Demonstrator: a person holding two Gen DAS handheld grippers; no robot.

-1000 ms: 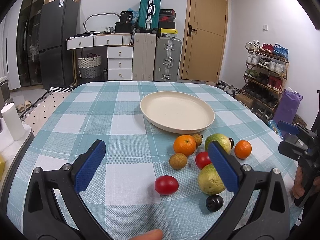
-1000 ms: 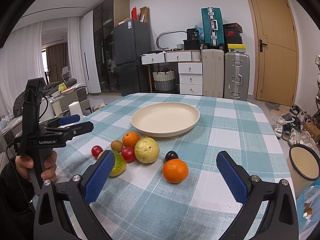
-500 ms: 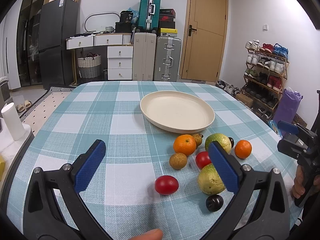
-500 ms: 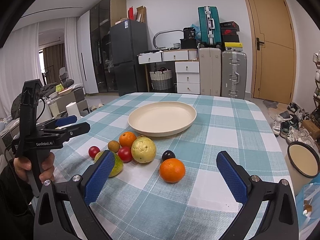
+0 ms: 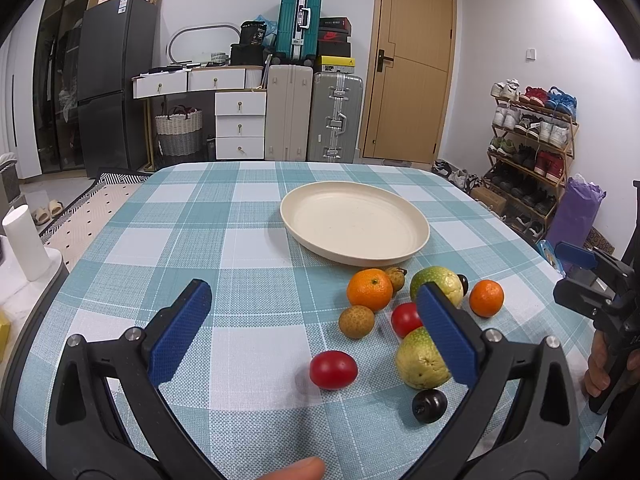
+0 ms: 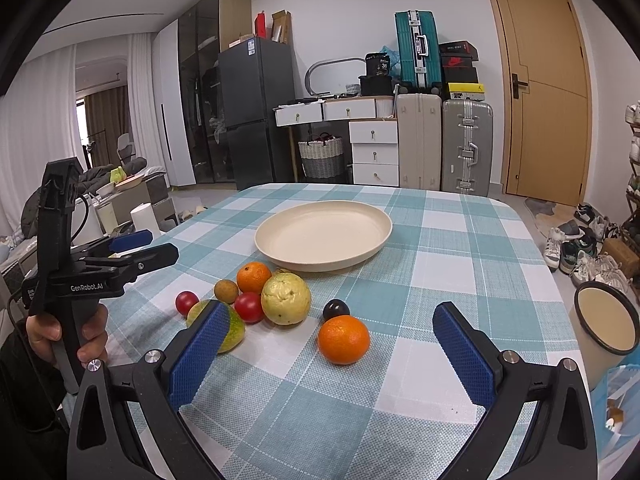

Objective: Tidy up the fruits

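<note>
An empty cream plate (image 5: 354, 226) (image 6: 324, 234) sits mid-table on the checked cloth. In front of it lie several fruits: two oranges (image 5: 369, 289) (image 6: 343, 339), two green-yellow guavas (image 5: 420, 358) (image 6: 285, 298), red tomatoes (image 5: 333, 369) (image 6: 249, 307), a brown longan (image 5: 356, 321) and dark plums (image 5: 429, 394) (image 6: 335, 309). My left gripper (image 5: 316, 332) is open and empty, above the table near the front tomato. My right gripper (image 6: 332, 354) is open and empty, with the near orange between its fingers' line of view.
The table's edges fall off left and right. A white roll (image 5: 25, 242) stands off the left edge. A round enamel container (image 6: 606, 322) sits beyond the right edge. Suitcases, drawers and a shoe rack (image 5: 532, 148) line the room behind.
My right gripper has moved forward and slightly left, so the near orange sits closer between its fingers. The left gripper has hardly moved. No fruit has moved.
</note>
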